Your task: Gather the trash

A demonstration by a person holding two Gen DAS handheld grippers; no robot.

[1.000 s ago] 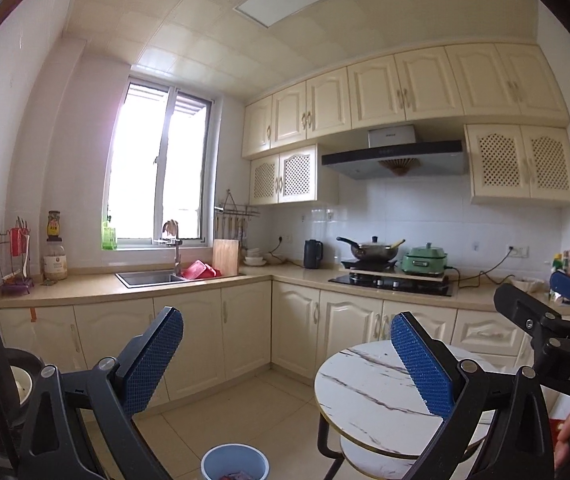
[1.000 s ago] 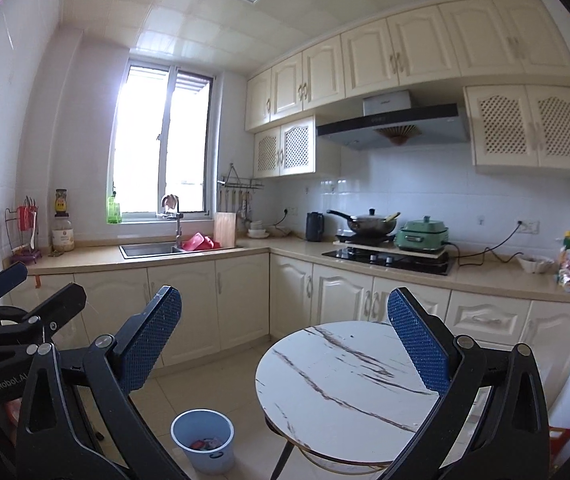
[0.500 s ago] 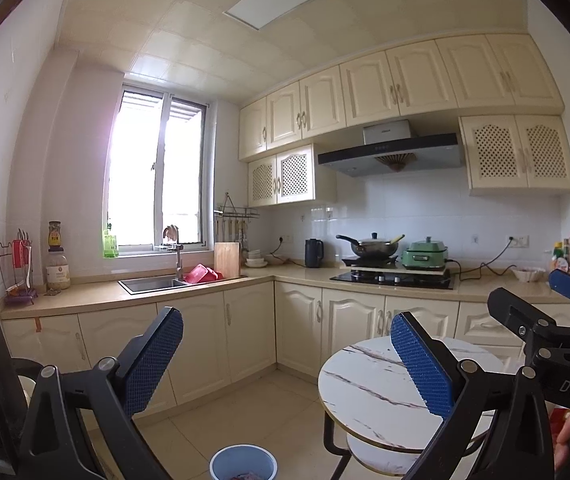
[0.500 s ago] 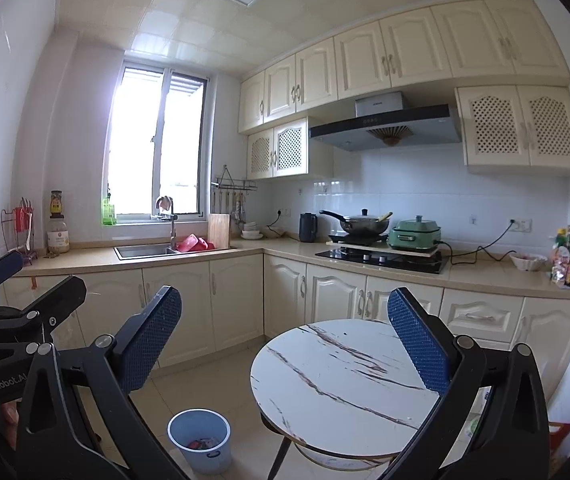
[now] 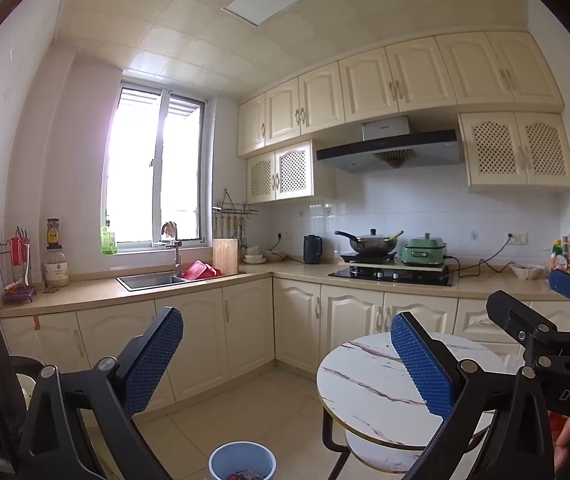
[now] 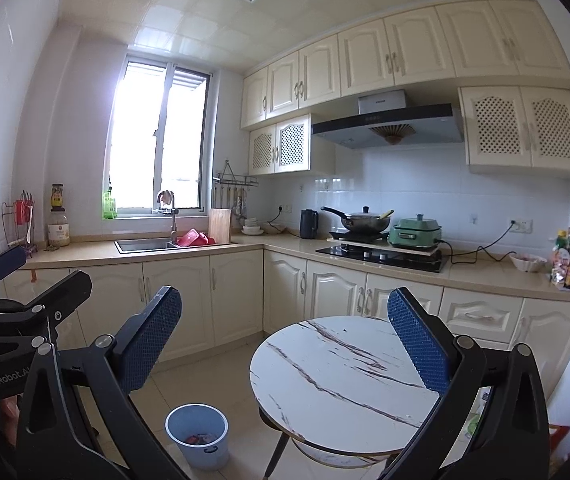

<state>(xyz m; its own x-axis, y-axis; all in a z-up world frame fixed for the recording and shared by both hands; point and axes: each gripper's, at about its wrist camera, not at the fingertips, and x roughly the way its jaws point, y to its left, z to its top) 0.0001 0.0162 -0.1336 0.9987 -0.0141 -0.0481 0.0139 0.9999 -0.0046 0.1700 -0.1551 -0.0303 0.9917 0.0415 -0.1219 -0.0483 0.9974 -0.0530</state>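
While both grippers' fingers [image 5: 157, 354] gape empty, bin [image 6: 197, 434] stands just beside table [image 6: 345, 380] edge.

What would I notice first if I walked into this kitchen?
Probably the bright window glowing above the sink. Next, the round marble table in the middle of the floor, with a small blue bin holding some trash beside it. Up close, both grippers, left and right, are wide open and empty.
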